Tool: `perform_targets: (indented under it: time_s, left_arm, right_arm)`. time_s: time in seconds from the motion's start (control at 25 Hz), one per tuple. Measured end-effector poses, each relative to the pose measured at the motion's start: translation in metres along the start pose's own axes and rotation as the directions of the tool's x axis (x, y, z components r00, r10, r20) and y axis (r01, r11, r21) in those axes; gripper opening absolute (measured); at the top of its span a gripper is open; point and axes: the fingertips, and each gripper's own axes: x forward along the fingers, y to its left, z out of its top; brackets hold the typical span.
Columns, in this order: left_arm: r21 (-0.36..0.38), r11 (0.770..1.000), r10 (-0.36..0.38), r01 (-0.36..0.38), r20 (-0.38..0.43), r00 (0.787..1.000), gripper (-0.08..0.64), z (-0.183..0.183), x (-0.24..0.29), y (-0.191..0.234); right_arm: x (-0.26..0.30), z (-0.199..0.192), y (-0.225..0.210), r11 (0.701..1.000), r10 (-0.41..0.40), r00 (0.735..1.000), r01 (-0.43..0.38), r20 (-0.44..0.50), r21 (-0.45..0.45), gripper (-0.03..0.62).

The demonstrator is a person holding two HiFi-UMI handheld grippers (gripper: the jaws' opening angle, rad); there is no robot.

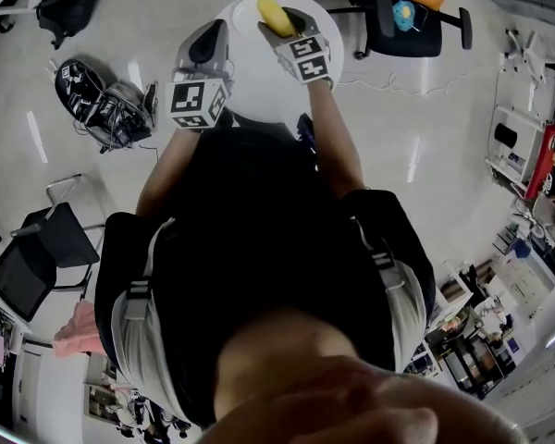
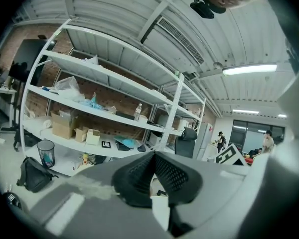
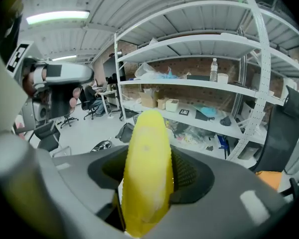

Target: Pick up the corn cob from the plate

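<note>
The yellow corn cob [image 1: 276, 15] stands between the jaws of my right gripper [image 1: 289, 24], held above a white round surface [image 1: 259, 81]. In the right gripper view the cob [image 3: 145, 148] fills the gap lengthwise, and both dark pads of the right gripper [image 3: 147, 171] press its sides. My left gripper [image 1: 206, 52] hovers beside it on the left, over the same white surface. In the left gripper view the left gripper [image 2: 153, 157] has its pads meeting at the tip, with nothing between them. The surface under the cob is hidden in both gripper views.
White metal shelving [image 2: 109, 108] with boxes and bottles stands ahead of both grippers. A black office chair [image 1: 412, 12] with an orange item sits at the right of the white surface. A backpack [image 1: 106, 104] lies on the floor to the left, and a black folding chair [image 1: 37, 248] stands nearer.
</note>
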Motion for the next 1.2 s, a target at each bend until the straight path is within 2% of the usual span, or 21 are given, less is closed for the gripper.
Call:
perform_targets:
  time_s: [0.24,0.6,0.84,1.04,1.2]
  left_arm:
    - [0.014,1.000,-0.024,0.024,0.020,1.000,0.005,0.011,-0.004,-0.007]
    - [0.032,0.998,-0.059,0.058,0.026,0.998,0.006,0.018,0.000,-0.024]
    - [0.044,0.996,-0.082,0.081,0.039,0.996,0.006,0.024,0.002,-0.035]
    - [0.049,0.994,-0.097,0.095,0.045,0.994,0.006,0.029,0.004,-0.039]
    - [0.049,0.994,-0.102,0.100,0.045,0.994,0.006,0.028,0.004,-0.041]
  right_arm:
    - [-0.023,0.021,0.003,0.998,-0.038,0.995,0.032,0.095,0.059,0.256]
    - [-0.064,0.043,-0.010,0.990,-0.114,0.973,0.093,0.200,0.110,0.256]
    - [-0.093,0.059,-0.020,0.979,-0.173,0.945,0.135,0.276,0.152,0.256]
    - [-0.116,0.074,-0.018,0.971,-0.199,0.918,0.137,0.343,0.196,0.257]
    - [-0.133,0.088,-0.009,0.972,-0.202,0.900,0.136,0.386,0.191,0.257]
